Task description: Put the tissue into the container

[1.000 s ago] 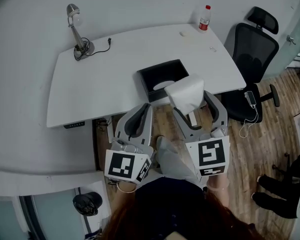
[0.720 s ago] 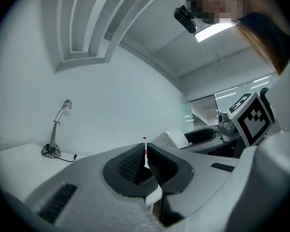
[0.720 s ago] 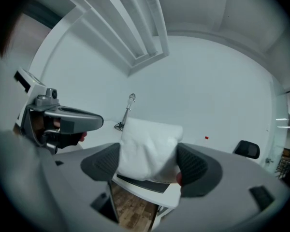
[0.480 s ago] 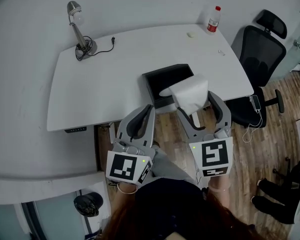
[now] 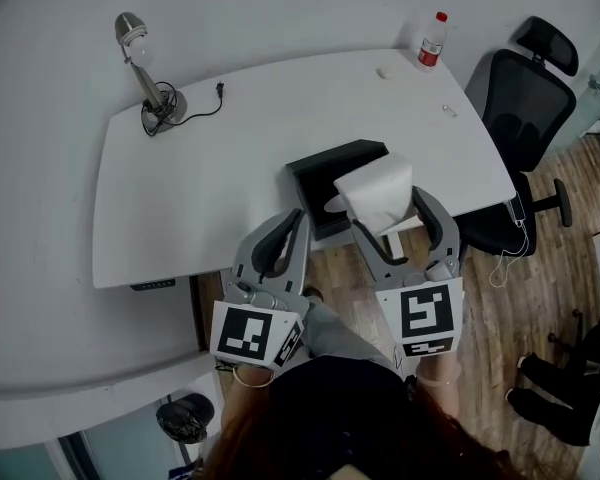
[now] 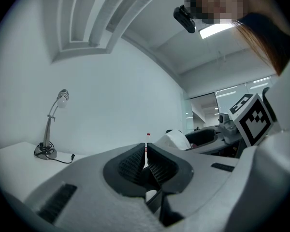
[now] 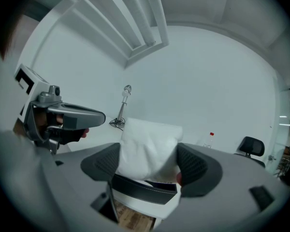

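A folded white tissue pack is held off the table's near edge, and my right gripper is shut on it; in the right gripper view the tissue pack fills the gap between both pads. The black open container sits on the white table just beyond and left of the tissue, with something white inside; its black rim shows below the tissue. My left gripper hangs at the table edge left of the container, shut and empty, its pads pressed together.
A white table carries a desk lamp with a cable at the far left and a red-capped bottle at the far right corner. A black office chair stands right of the table. Wood floor lies below the grippers.
The view has shifted slightly, and the right gripper with the tissue has edged a little toward the container. The left gripper keeps its place.
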A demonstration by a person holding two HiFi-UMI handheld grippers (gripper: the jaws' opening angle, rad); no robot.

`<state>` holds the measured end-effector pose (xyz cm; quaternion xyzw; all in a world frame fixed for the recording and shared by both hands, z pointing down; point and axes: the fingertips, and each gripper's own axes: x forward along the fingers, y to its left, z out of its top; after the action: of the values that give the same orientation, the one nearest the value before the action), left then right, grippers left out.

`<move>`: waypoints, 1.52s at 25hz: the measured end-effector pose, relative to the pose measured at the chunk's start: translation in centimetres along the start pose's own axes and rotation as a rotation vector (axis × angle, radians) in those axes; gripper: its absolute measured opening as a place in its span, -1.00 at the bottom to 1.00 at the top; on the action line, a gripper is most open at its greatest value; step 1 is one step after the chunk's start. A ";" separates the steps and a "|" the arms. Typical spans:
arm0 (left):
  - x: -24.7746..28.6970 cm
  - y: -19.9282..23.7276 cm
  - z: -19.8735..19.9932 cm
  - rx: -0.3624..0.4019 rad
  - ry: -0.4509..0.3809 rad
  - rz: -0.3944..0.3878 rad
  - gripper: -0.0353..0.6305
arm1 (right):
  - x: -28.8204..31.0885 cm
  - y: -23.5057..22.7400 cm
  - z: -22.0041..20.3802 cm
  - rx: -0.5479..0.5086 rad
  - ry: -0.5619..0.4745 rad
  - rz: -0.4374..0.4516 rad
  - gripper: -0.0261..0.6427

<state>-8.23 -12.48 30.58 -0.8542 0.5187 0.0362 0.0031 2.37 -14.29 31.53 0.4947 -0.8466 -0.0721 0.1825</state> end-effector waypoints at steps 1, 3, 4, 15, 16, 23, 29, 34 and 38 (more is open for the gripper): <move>0.4 0.3 0.0 0.000 0.003 -0.006 -0.79 | 0.4 -0.1 0.0 0.003 0.003 -0.001 0.23; 1.0 0.8 -0.1 0.001 0.009 -0.015 -0.79 | 1.2 -0.1 0.0 0.008 0.009 -0.001 0.23; 1.3 1.1 -0.2 0.001 0.012 -0.019 -0.79 | 1.6 -0.1 0.0 0.009 0.012 -0.001 0.23; 3.6 3.6 -0.6 -0.010 0.027 -0.032 -0.79 | 4.9 -0.3 -0.4 0.011 0.053 0.008 0.23; 3.9 3.8 -0.6 -0.012 0.027 -0.034 -0.79 | 5.2 -0.4 -0.4 0.009 0.058 0.009 0.23; 5.4 4.5 -1.0 -0.019 0.036 -0.047 -0.79 | 6.7 -0.7 -1.5 0.007 0.098 0.014 0.23; 6.5 4.9 -1.4 -0.023 0.045 -0.057 -0.79 | 7.7 -0.9 -2.6 0.011 0.137 0.024 0.23; 7.3 5.5 -1.7 -0.029 0.049 -0.060 -0.79 | 8.6 -0.8 -3.7 0.021 0.173 0.034 0.23; 7.9 6.0 -1.9 -0.040 0.054 -0.059 -0.79 | 9.2 -0.6 -4.6 0.027 0.209 0.049 0.23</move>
<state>-9.80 -22.30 32.18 -0.8697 0.4922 0.0235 -0.0270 0.52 -22.30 37.73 0.4812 -0.8357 -0.0042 0.2646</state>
